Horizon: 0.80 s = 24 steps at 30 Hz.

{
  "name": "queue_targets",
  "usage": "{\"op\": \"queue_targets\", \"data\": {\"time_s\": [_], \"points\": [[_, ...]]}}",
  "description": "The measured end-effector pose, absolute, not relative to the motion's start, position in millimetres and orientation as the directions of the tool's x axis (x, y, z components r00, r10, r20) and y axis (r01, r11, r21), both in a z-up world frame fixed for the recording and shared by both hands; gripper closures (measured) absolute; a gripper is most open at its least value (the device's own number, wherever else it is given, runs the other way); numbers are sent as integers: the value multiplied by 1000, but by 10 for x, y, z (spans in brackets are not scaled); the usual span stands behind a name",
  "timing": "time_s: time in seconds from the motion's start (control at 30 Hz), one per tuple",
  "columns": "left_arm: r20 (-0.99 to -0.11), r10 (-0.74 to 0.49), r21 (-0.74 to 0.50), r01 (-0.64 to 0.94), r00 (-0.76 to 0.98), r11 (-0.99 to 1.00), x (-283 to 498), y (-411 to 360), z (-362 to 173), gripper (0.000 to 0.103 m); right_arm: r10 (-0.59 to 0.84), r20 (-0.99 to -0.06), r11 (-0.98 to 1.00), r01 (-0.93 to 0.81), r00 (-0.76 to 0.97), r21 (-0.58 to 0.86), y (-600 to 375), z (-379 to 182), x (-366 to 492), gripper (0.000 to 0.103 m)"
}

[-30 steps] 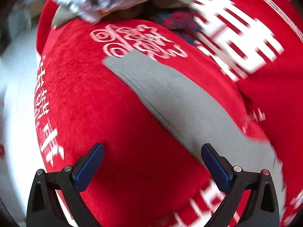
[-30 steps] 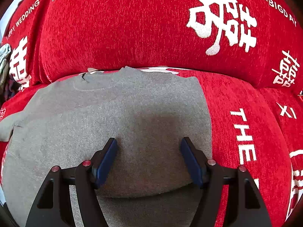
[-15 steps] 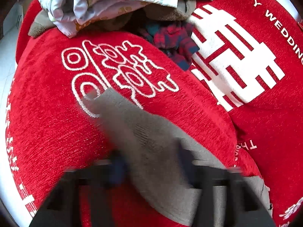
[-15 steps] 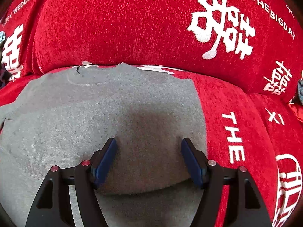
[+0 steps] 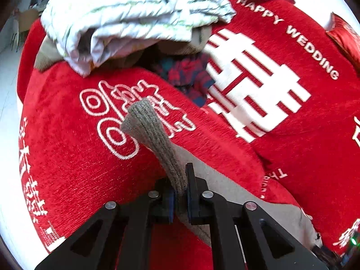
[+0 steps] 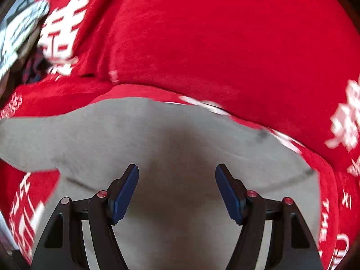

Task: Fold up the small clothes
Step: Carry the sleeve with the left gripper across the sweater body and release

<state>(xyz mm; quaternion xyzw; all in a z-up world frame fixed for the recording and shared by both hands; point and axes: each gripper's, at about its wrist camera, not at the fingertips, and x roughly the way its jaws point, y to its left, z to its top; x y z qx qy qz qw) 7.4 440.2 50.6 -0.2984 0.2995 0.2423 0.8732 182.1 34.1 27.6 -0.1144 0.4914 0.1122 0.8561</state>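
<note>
Ahead of the left wrist camera, the left gripper (image 5: 178, 193) has its jaws pinched tight on the ribbed cuff of one grey sweater (image 5: 155, 139). The sleeve rises from between the fingers and juts forward above the red sofa cover (image 5: 67, 157), its cuff end free. Only a strip of the sweater's body shows, running lower right behind the right finger; the rest is cut off by the gripper frame and picture edge. At the far end of the seat sits a pile of clothes: one white printed garment (image 5: 135, 15) on top, a brown piece under it mostly hidden, and one dark red plaid garment (image 5: 186, 76) tucked below, partly covered.

From the right wrist camera, the picture is motion-blurred, so the white lettering on the cover (image 6: 202, 45) is hard to read. The right gripper (image 6: 176, 191) hangs with jaws wide apart and nothing between them, over the flat body of the sweater (image 6: 157, 135), which spreads on the seat ahead of and beneath both fingers. Whether the fingertips touch the fabric cannot be told. The sweater's near edge is cut off at the bottom.
</note>
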Motion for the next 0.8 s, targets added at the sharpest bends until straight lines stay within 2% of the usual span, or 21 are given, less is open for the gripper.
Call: {"op": "queue_targets", "data": {"time_s": [0.13, 0.23, 0.33, 0.37, 0.47, 0.6, 0.8], "points": [[-672, 270, -288, -580, 689, 762, 124, 4251, 641, 94, 44, -895, 940, -321, 444, -112, 881, 10, 1949, 29], [-679, 247, -288, -560, 691, 777, 159, 4201, 715, 94, 40, -891, 925, -354, 453, -138, 1175, -10, 1925, 29], [-692, 222, -299, -552, 687, 778, 225, 4169, 792, 94, 172, -899, 882, -469, 404, -42, 1311, 118, 1804, 29], [-707, 217, -286, -553, 673, 782, 273, 4131, 810, 94, 176, -887, 877, -478, 426, -56, 1305, 181, 1750, 29], [-745, 191, -257, -539, 640, 802, 407, 3958, 809, 94, 109, -878, 889, -441, 466, -124, 1170, 289, 1654, 29], [-774, 181, -208, -513, 607, 832, 542, 3641, 809, 94, 139, -903, 925, -380, 406, -29, 695, 358, 1579, 29], [-767, 193, -125, -438, 612, 890, 669, 3029, 968, 94, 113, -908, 943, -333, 403, -31, 171, 440, 1381, 29]]}}
